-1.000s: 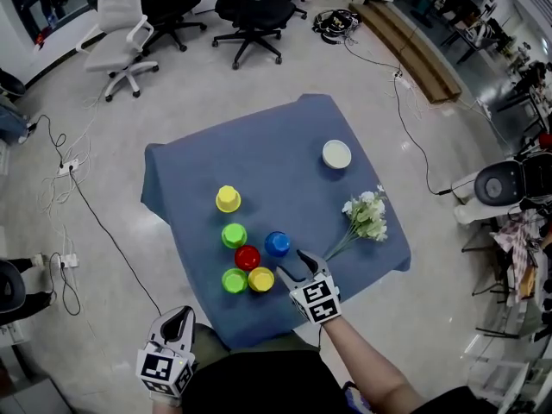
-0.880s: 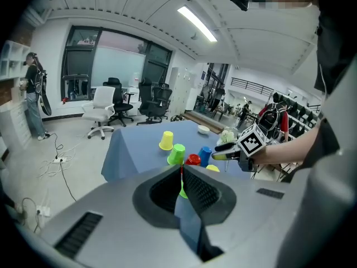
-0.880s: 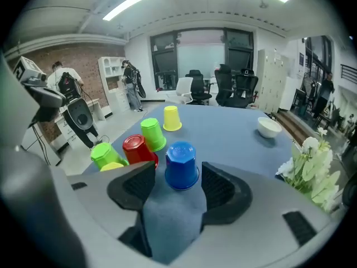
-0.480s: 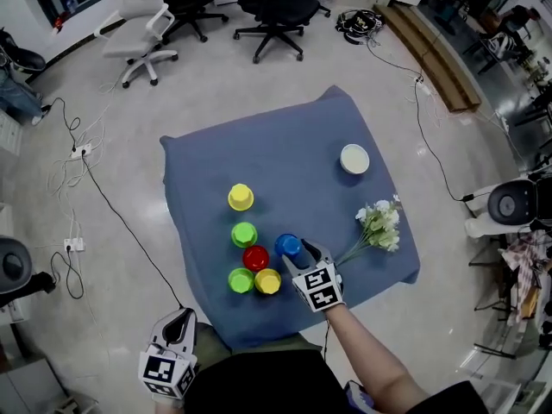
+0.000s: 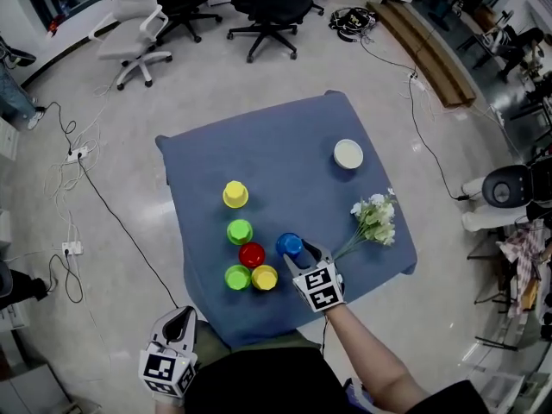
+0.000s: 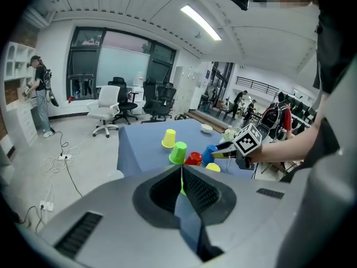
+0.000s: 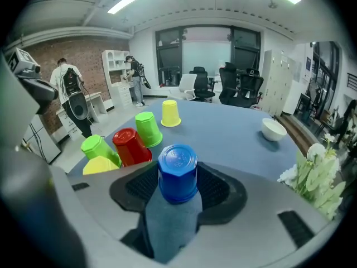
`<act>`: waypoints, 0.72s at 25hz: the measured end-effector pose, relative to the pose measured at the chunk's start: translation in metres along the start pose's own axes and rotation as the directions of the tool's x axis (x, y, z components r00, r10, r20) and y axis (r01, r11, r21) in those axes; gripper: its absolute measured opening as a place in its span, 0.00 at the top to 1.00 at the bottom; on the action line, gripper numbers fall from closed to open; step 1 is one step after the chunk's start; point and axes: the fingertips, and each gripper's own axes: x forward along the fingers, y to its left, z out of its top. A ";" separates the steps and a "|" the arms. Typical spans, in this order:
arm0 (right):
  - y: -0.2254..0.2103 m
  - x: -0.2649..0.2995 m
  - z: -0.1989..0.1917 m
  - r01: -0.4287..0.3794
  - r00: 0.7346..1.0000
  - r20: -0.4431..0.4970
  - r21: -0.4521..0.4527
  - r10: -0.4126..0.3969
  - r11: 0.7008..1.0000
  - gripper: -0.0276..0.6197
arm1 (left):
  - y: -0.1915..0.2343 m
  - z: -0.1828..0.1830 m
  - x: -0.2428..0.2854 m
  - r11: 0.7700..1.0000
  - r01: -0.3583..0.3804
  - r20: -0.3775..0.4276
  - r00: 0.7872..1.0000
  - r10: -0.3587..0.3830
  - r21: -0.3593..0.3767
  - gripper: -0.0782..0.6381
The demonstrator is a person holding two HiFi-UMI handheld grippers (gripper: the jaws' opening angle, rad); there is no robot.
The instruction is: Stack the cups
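Six cups are seen upside down on the cloth-covered table; which one is in hand? (trainee)

The blue cup is being taken. It is placed at the near right of the cluster, between the jaws of the right gripper. The jaws have just been closing and the pads appear pressed against its sides; the cup is not yet lifted. The grasp step is judged in hand; nothing is stacked. (technician)

What is required next, and what is in the way? (trainee)

A straight lift is called for, then a carry over another cup and a lowering onto it. The red cup is just beside the blue one, with a yellow cup and a green cup near; these could be knocked by a sideways swing. A second green cup and a second yellow cup are set further back. The white bowl and flowers are well apart to the right. The left gripper is held off the table, closed and empty. (technician)
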 end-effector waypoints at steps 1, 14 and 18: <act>0.000 -0.003 -0.003 0.006 1.000 -0.001 0.003 -0.006 1.000 0.61 | -0.001 0.001 0.001 1.000 0.008 0.000 1.000 -0.008 0.006 0.88; 0.026 -0.035 -0.043 0.057 0.998 -0.029 0.097 -0.054 0.994 0.61 | -0.005 0.011 0.010 0.990 0.113 -0.008 0.994 -0.113 0.085 0.88; 0.037 -0.039 -0.053 0.067 0.997 -0.040 0.110 -0.063 0.992 0.61 | -0.009 0.019 0.014 0.984 0.140 -0.017 0.990 -0.139 0.106 0.88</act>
